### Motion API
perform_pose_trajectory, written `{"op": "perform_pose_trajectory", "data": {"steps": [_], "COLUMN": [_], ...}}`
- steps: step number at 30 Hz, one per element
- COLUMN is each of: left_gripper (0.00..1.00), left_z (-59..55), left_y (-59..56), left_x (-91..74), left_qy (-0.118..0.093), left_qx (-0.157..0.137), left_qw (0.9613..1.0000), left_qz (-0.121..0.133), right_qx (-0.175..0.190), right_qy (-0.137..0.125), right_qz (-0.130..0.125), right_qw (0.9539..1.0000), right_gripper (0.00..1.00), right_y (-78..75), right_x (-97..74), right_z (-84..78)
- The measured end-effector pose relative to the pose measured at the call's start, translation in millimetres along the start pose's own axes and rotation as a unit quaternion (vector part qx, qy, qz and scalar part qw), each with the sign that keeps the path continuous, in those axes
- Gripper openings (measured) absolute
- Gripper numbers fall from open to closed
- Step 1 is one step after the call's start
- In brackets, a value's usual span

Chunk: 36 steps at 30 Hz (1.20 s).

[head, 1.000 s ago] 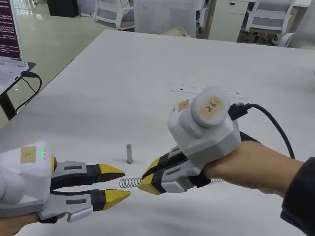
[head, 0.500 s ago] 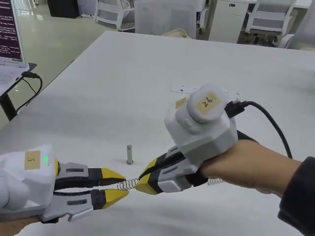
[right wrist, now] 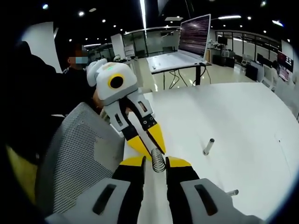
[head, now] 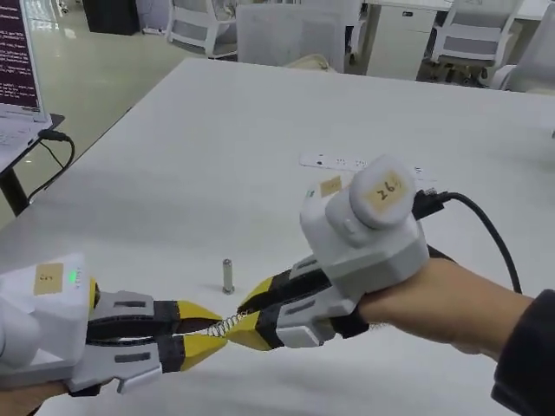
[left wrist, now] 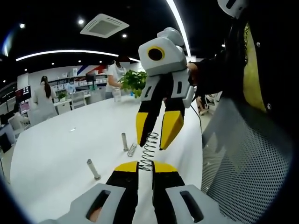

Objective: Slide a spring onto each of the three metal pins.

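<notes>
My left tongs are pressed almost together on one end of a spring. My right tongs pinch its other end, their tips apart by only the coil's width. The spring stretches between the two pairs of tips over the near part of the white table, just in front of an upright pin. In the left gripper view two pins stand on the table, one beyond my tips and one nearer, to the left. A second spring lies just beside the farther one. A power strip lies well behind, and a laptop sits off the table's left edge.
</notes>
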<state>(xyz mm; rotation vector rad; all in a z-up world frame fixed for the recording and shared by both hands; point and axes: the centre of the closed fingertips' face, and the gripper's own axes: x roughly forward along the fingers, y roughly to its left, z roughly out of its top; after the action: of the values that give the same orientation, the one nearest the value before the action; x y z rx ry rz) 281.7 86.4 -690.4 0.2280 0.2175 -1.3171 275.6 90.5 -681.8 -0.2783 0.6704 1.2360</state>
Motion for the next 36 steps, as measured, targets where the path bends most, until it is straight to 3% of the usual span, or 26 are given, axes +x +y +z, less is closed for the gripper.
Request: {"op": "perform_pose_trajectory", "data": {"steps": [5, 12, 36], "left_gripper": [0.02, 0.02, 0.04], "left_z": [5.7, 6.9, 6.7], "left_y": [-0.2, -1.2, -3.2], "left_x": [-2.3, -0.5, 1.3], "left_qy": [-0.016, -0.018, -0.022], "left_qx": [-0.015, -0.018, -0.024], "left_qw": [0.9998, 0.9997, 0.9994], "left_qz": [0.0, -0.002, -0.007], "right_qx": [0.009, 0.016, 0.022], "right_qy": [-0.015, -0.018, 0.01], "right_qz": [-0.002, -0.001, 0.008], "right_qw": [0.9998, 0.9997, 0.9997], "right_gripper": [0.14, 0.11, 0.08], "right_y": [-1.8, -2.2, -0.4], "right_x": [0.9, 1.6, 3.1], "right_z": [3.0, 4.3, 2.4]}}
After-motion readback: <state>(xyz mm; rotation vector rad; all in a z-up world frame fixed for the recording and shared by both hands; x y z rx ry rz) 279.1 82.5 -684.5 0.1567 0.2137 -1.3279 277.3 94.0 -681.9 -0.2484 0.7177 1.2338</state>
